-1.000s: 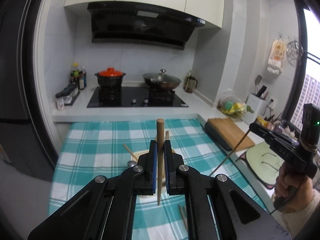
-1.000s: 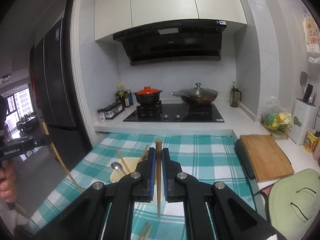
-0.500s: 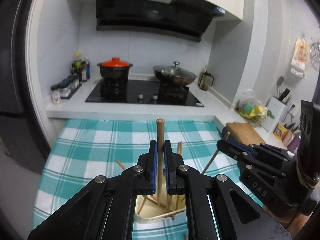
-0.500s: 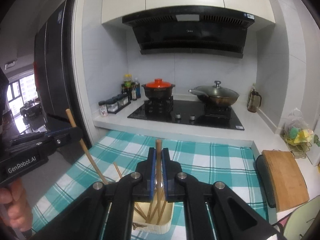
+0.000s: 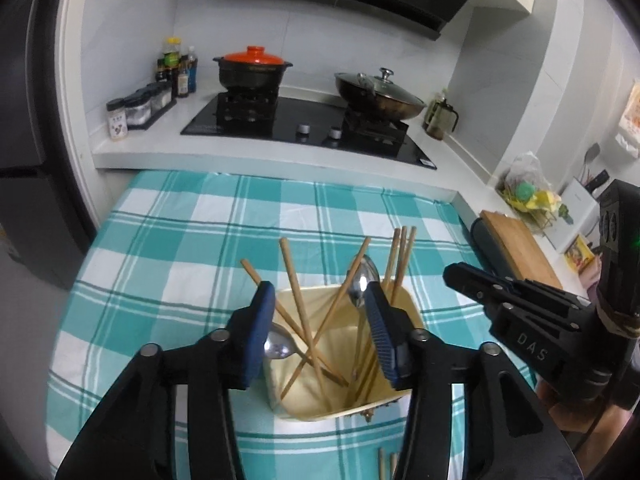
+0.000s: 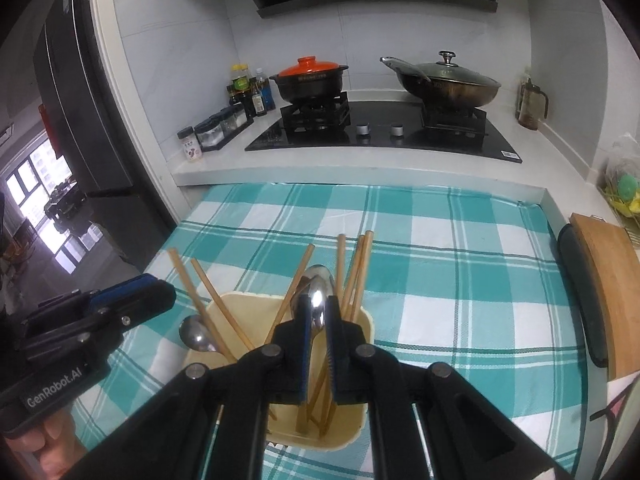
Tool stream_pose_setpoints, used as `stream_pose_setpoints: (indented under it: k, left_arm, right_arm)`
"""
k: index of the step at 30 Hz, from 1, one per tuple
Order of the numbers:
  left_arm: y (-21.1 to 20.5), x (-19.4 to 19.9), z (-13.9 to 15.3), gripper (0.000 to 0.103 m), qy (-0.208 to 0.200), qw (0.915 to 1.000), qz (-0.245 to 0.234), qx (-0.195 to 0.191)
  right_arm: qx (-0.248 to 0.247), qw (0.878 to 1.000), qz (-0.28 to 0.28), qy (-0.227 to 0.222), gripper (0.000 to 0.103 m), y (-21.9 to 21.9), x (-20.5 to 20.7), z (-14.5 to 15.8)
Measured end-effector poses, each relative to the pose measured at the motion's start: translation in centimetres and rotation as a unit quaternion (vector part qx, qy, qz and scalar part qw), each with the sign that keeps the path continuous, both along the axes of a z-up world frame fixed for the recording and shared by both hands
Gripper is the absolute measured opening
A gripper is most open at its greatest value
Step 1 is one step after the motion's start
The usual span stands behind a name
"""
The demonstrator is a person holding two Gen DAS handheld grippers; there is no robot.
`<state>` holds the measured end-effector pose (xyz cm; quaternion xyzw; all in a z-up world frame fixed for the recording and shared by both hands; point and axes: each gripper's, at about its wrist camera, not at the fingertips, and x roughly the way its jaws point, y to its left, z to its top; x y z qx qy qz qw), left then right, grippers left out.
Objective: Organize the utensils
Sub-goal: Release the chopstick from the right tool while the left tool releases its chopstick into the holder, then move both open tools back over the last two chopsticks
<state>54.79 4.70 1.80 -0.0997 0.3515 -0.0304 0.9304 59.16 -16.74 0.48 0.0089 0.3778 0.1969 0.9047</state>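
Observation:
A cream utensil holder (image 5: 320, 414) stands on the checked cloth and holds several wooden chopsticks (image 5: 294, 288) and two metal spoons (image 5: 362, 280). My left gripper (image 5: 316, 288) hovers just over the holder. Its jaws are opening and nothing is pinched between them. My right gripper (image 6: 317, 300) is over the holder (image 6: 240, 298) too, its jaws shut to a thin slit. No stick pokes past its tips, and a spoon bowl (image 6: 316, 280) shows just beyond them. Each view shows the other gripper at its side: the right (image 5: 450, 274), the left (image 6: 160, 288).
The teal checked cloth (image 5: 200, 240) covers the worktop. Loose chopsticks (image 5: 382, 464) lie near its front edge. Behind it is a hob with an orange-lidded pot (image 5: 252, 68) and a lidded wok (image 5: 380, 92). A cutting board (image 5: 520, 248) lies at the right.
Both grippers came forward and down over the holder. The left jaws opened and let their chopstick go. The right gripper's chopstick no longer sticks up past its tips.

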Motion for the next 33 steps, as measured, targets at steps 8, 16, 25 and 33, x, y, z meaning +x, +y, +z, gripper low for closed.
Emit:
stream_pose_setpoints:
  k: [8,16,25,33]
  left_arm:
    - [1.4,-10.4,2.3,0.074,-0.001,0.994,-0.056,0.094]
    - [-0.2,-20.8,-5.3,0.078,0.063,0.986,-0.105,0.113]
    - [-1.8,-26.7,-15.1,0.082,0.067,0.996,-0.048,0.036]
    - [-4.4,-27.8,-19.3,0.082,0.095,0.994,-0.027,0.048]
  right_arm:
    - [-0.018,0.998,0.004,-0.067,0.039,-2.9,-8.2,5.5]
    - [-0.08,0.994,0.026,-0.071,0.048,-7.4,-20.6,2.4]
    - [-0.068,0.993,-0.085,-0.051,0.048,-10.9,-30.6,-10.1]
    - [-0.055,0.987,-0.153,-0.009,0.048,-11.3,-34.4,-17.4]
